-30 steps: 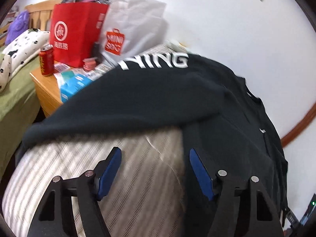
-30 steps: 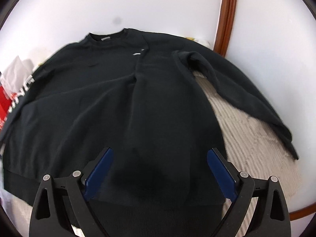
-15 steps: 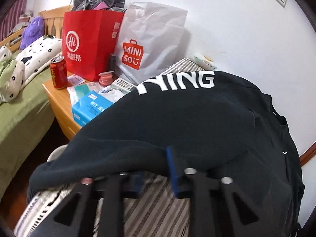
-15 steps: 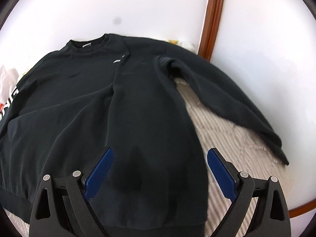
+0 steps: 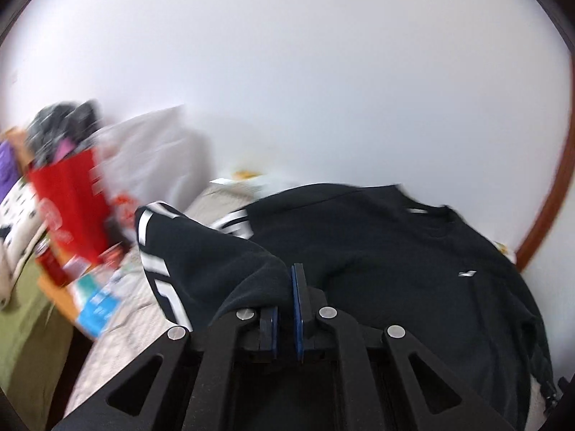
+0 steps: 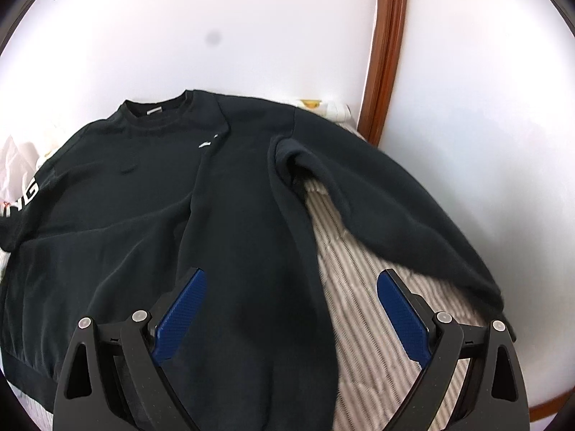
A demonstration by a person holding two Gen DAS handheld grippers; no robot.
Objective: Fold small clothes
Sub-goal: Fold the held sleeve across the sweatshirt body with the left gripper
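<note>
The left gripper (image 5: 285,287) has its blue pads pinched tight on the lettered sleeve (image 5: 201,262) of the black sweatshirt (image 5: 395,251), lifting that sleeve above the garment's body. The right gripper (image 6: 291,309) hangs with fingers wide apart over the sweatshirt's lower right side, touching nothing. The sweatshirt lies spread across a striped bedspread (image 6: 359,287), its other sleeve (image 6: 377,194) stretched out to the right.
</note>
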